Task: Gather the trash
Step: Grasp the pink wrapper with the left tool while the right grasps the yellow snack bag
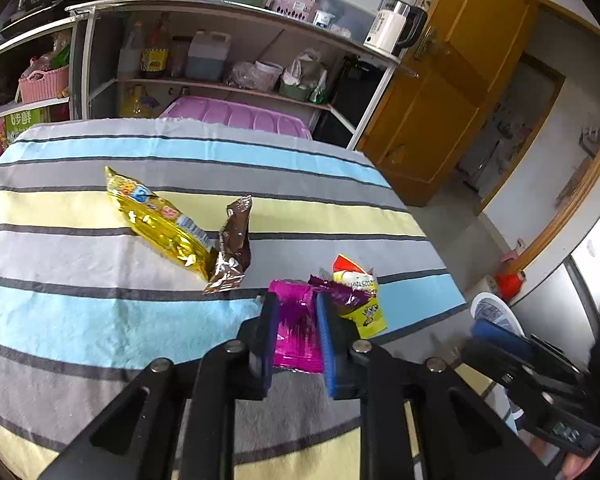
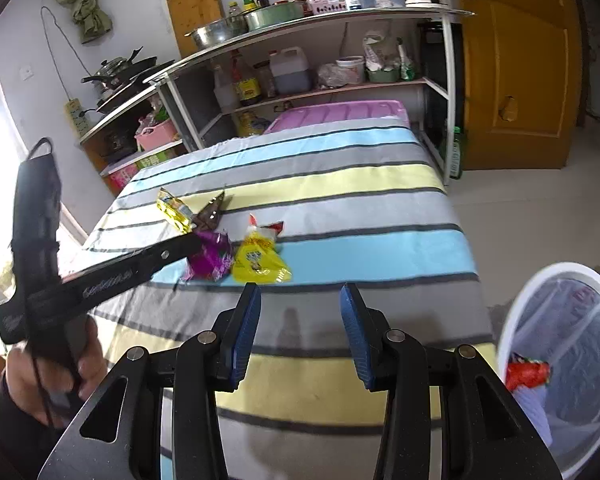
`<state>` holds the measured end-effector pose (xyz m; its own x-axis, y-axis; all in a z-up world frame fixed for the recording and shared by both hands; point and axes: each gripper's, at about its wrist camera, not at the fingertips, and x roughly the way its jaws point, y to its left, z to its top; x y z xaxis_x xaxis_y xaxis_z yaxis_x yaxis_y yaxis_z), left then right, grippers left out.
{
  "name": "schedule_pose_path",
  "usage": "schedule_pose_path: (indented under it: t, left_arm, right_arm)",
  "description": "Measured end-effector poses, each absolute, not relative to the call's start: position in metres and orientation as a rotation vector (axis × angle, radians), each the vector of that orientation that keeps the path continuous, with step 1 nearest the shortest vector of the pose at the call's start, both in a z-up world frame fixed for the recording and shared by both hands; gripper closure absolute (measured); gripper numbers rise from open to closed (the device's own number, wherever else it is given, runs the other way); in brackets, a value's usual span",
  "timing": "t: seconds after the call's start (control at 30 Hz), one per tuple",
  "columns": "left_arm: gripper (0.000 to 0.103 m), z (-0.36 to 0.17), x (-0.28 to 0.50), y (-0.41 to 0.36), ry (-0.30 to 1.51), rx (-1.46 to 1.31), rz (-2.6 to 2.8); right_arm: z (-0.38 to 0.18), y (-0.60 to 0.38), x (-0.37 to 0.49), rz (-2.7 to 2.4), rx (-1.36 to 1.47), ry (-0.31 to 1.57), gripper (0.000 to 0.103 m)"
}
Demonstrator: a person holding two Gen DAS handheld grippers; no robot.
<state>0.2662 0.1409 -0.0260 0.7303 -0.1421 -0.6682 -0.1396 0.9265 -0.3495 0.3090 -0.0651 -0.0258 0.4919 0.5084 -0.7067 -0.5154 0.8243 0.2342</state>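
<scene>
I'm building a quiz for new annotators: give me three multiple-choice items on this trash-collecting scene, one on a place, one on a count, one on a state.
1. Where is the white trash bin?
A. On the striped tablecloth
B. On the floor off the table's right corner
C. On the shelf

2. How many wrappers lie on the striped tablecloth?
A. Two
B. Four
C. Six

3. What are the left tongs doing?
A. Closed around the magenta wrapper
B. Open above the gold wrapper
C. Holding the bin

Answers:
1. B, the right wrist view shows it beside the table, lower right.
2. B, the gold wrapper, brown wrapper, magenta wrapper and yellow wrapper.
3. A, both blue pads flank the magenta foil; the right tongs hang open.
</scene>
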Motion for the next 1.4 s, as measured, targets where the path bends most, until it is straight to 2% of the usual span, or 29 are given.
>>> schedule_pose_path:
  t: [0.4,0.5,0.77,0.9,1.07,1.33,1.4]
  left_arm:
    - [0.086,-0.02,0.244,0.158,0.729,-0.374,-0.01]
    - [0.076,-0.017,0.239,0.164,0.712,-0.382,-0.002]
    - [0.065,-0.02,0.24,0.174,0.716,-0.419,0.015]
    - [0.057,-0.021,0.245,0.168,0.724,-0.425,-0.005]
    - [0.042,-0.026,0.258,0.154,0.756,-0.427,-0.018]
    - [0.041,-0.038,0.278,0.138,0.799,-0.404,0.002]
    - [0.048,-0.041,0.282,0.135,0.809,-0.39,0.012]
  right_arm:
    - [-0.045,-0.012,0.339,0.677,-0.072,0.899,0.06]
    - [-0.049,-0.006,0.346,0.684,-0.06,0.913,0.06]
    - [-0.062,0.005,0.361,0.687,-0.039,0.977,0.06]
    - [-0.063,0.001,0.36,0.695,-0.025,0.975,0.067]
    - [-0.058,-0.013,0.355,0.678,-0.013,0.953,0.07]
    - [-0.051,-0.043,0.343,0.665,0.027,0.932,0.071]
    - [-0.051,-0.051,0.341,0.659,0.035,0.93,0.071]
